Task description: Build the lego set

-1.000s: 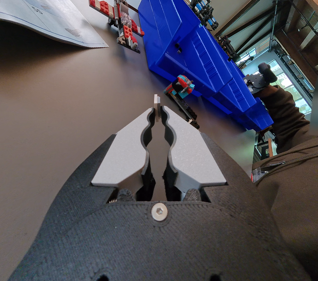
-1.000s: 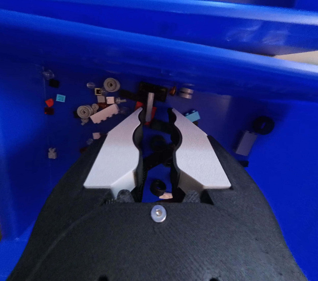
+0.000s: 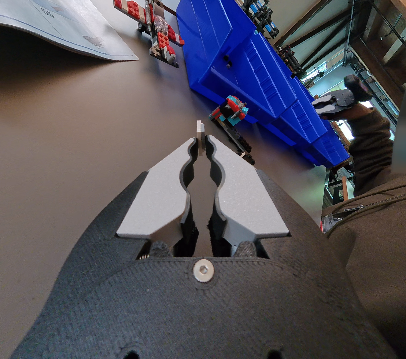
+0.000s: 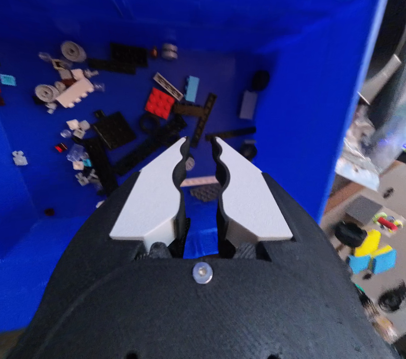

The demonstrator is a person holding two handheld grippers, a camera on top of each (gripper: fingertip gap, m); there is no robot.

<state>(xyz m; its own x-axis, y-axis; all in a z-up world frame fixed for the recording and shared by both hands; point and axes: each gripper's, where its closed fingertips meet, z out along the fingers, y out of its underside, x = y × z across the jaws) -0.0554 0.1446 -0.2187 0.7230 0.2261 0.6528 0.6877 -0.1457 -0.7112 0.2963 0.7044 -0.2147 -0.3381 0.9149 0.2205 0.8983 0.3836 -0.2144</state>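
Observation:
My left gripper (image 3: pixel 200 139) is shut on a small stack of two thin plates, one white and one grey (image 3: pixel 200 128). It holds them just above the brown table (image 3: pixel 87 128). A small red, teal and black brick model (image 3: pixel 232 108) stands just beyond it to the right. My right gripper (image 4: pixel 199 139) is open with nothing between its pads. It hovers inside a blue bin (image 4: pixel 296 84) above loose bricks: a red square plate (image 4: pixel 160 103), black strips (image 4: pixel 203 119) and a black plate (image 4: pixel 114 129). It also shows in the left wrist view (image 3: pixel 325 106), above the bins.
A row of blue bins (image 3: pixel 219 29) runs along the table's right side. A red and white brick plane (image 3: pixel 153 25) stands by the first bin. An open booklet (image 3: pixel 55 14) lies at the far left. A person's sleeve (image 3: pixel 369 150) is at the right. Across from one pair of fingers to the other is roughly 65 cm.
My right gripper has risen and swung right inside the bin. Its jaws stand a little narrower than before and still hold nothing. My left gripper and its plates have not moved.

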